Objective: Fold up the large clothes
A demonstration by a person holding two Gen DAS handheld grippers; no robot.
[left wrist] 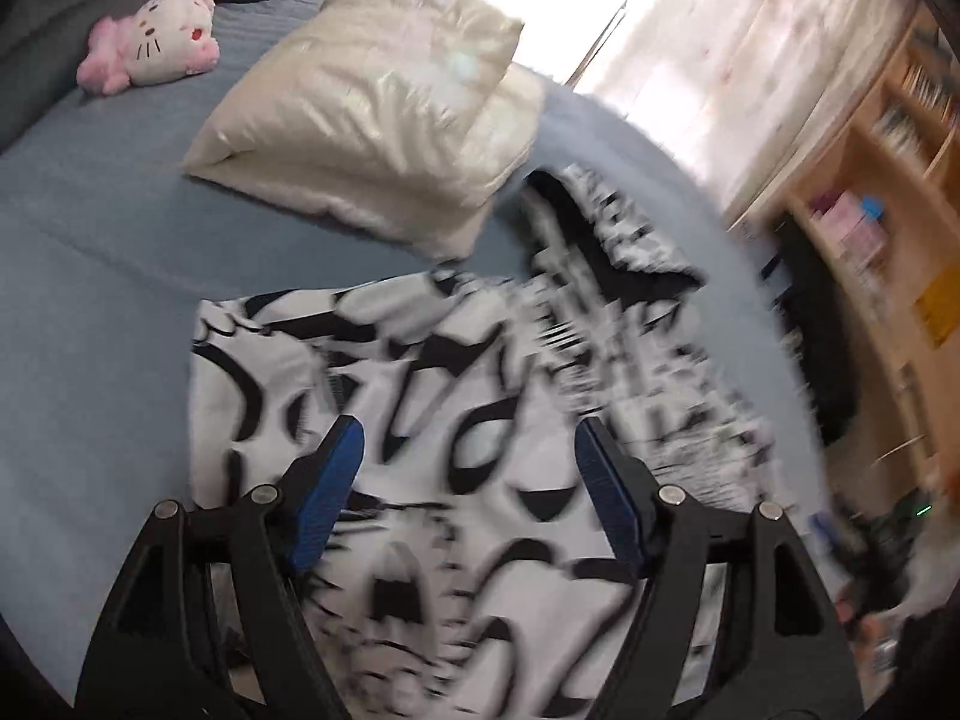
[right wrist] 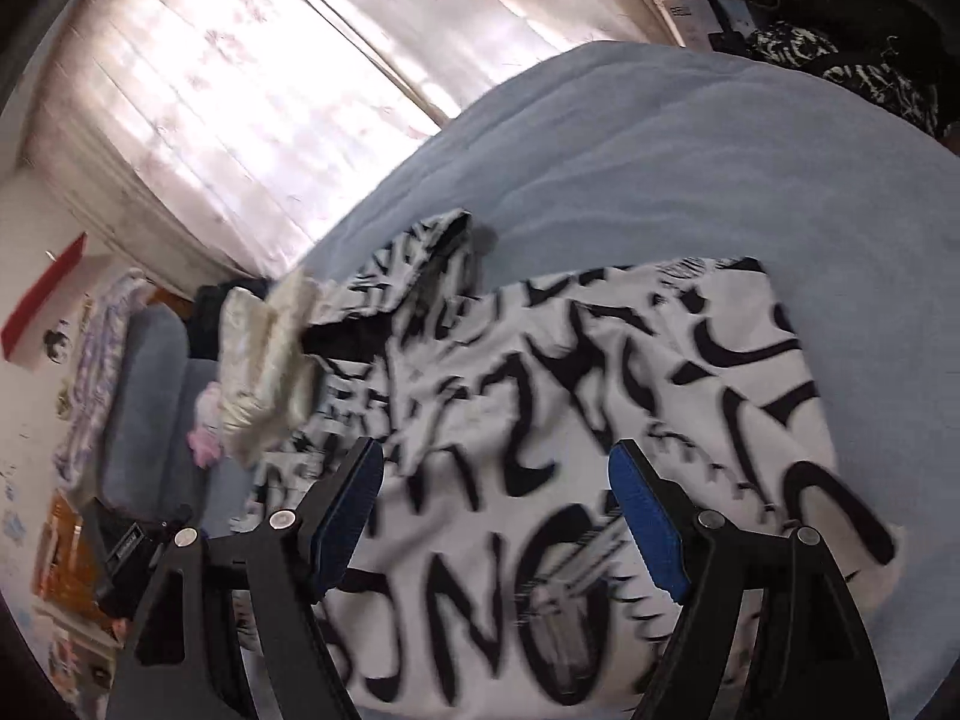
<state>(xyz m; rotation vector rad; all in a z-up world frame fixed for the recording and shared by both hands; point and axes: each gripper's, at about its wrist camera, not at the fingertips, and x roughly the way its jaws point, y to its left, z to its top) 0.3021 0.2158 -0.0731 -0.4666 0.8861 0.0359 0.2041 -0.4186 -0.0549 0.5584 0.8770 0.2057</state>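
Observation:
A large white garment with black lettering (left wrist: 468,432) lies spread on the blue bed (left wrist: 96,312). Its hood or sleeve end (left wrist: 606,240) reaches toward the far bed edge. My left gripper (left wrist: 468,438) is open and empty above the garment's middle. In the right wrist view the same garment (right wrist: 600,396) lies under my right gripper (right wrist: 498,462), which is open and empty. Both views are blurred by motion.
A cream pillow (left wrist: 372,114) lies on the bed beyond the garment, also in the right wrist view (right wrist: 270,372). A pink and white plush cat (left wrist: 156,42) sits at the far left. A wooden shelf unit (left wrist: 888,198) stands to the right. Curtains (right wrist: 240,78) cover the window.

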